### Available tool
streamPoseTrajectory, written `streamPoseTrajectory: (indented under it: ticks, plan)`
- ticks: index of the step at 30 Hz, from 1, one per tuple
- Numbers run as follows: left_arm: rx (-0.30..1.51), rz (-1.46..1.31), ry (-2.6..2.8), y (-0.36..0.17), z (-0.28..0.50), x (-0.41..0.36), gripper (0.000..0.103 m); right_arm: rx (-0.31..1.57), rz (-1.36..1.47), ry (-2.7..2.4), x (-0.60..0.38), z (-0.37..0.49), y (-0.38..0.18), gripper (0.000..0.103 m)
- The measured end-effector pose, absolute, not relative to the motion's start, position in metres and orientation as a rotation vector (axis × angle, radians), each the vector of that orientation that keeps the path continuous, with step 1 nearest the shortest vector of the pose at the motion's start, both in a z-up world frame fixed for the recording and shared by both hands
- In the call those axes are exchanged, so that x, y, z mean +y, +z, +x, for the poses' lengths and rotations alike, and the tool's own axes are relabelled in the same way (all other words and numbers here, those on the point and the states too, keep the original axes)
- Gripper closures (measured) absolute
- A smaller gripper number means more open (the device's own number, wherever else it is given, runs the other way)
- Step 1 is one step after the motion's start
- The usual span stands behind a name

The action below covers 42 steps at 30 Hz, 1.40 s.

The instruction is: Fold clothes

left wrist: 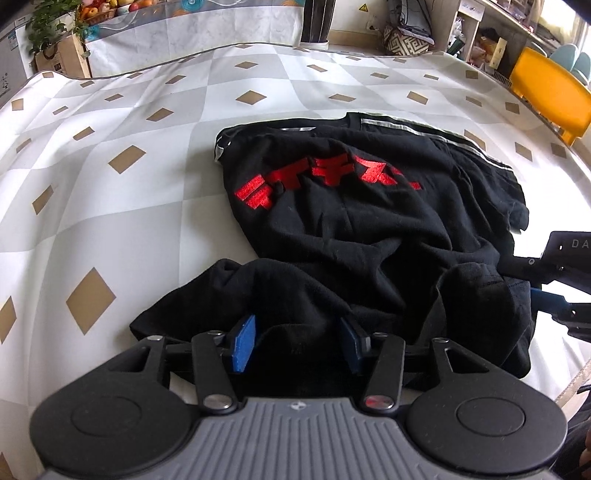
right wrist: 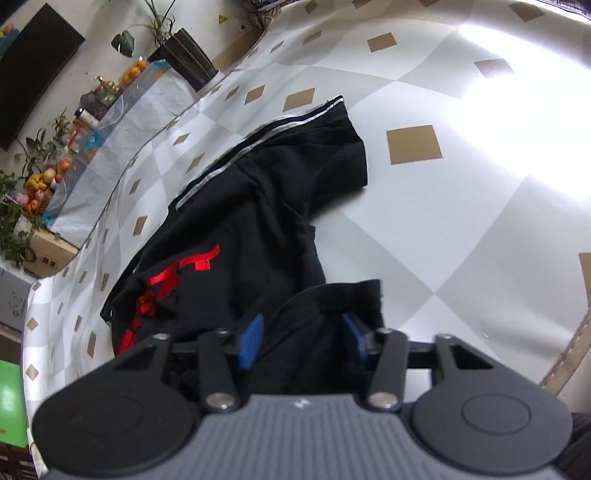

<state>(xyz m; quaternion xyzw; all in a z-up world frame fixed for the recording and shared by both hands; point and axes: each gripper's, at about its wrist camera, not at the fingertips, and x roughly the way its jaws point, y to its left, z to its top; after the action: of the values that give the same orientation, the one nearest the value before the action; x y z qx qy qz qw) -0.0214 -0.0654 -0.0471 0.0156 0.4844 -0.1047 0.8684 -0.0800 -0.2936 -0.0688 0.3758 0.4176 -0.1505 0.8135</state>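
A black T-shirt (left wrist: 369, 221) with red lettering and silver shoulder stripes lies crumpled on the table; the right wrist view shows the same T-shirt (right wrist: 258, 240). My left gripper (left wrist: 298, 341) is open at the near hem. Black fabric is bunched between its blue pads (left wrist: 243, 343), which stand wide apart. My right gripper (right wrist: 303, 339) is open too, at the shirt's near right corner, with a fold of cloth lying between its fingers. In the left wrist view the right gripper (left wrist: 528, 282) reaches in from the right edge against the shirt.
The table wears a white and grey cloth (left wrist: 129, 203) with tan diamonds, also seen in the right wrist view (right wrist: 443, 221). A yellow chair (left wrist: 550, 92) stands at the far right. A dark plant pot (left wrist: 314, 22) and a cardboard box (left wrist: 70, 59) sit beyond the far edge.
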Motion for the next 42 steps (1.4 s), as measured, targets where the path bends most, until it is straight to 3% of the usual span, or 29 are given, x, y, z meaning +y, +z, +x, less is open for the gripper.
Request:
streamPoseTrajectory:
  ticks: [3, 8, 18, 31, 39, 42]
  plan:
    - [1.012, 0.050, -0.190, -0.049, -0.021, -0.064, 0.048, 0.895, 0.826, -0.295, -0.292, -0.079, -0.071, 0.086]
    - [1.007, 0.052, -0.089, -0.051, -0.017, -0.052, 0.044, 0.837, 0.764, -0.224, -0.281, -0.080, -0.050, 0.094]
    - [1.015, 0.020, 0.099, -0.046, -0.019, -0.016, 0.044, 0.871, 0.552, -0.019, -0.235, -0.103, -0.007, 0.094]
    - [0.924, -0.111, 0.051, -0.015, -0.031, 0.004, 0.044, 1.091, 0.306, 0.341, -0.146, -0.142, -0.015, 0.092]
    - [0.932, -0.084, -0.013, -0.017, -0.025, -0.006, 0.044, 1.062, 0.284, 0.380, -0.140, -0.167, 0.001, 0.084]
    - [0.937, -0.075, -0.017, -0.018, -0.026, -0.008, 0.044, 1.003, 0.263, 0.352, -0.144, -0.173, 0.012, 0.072]
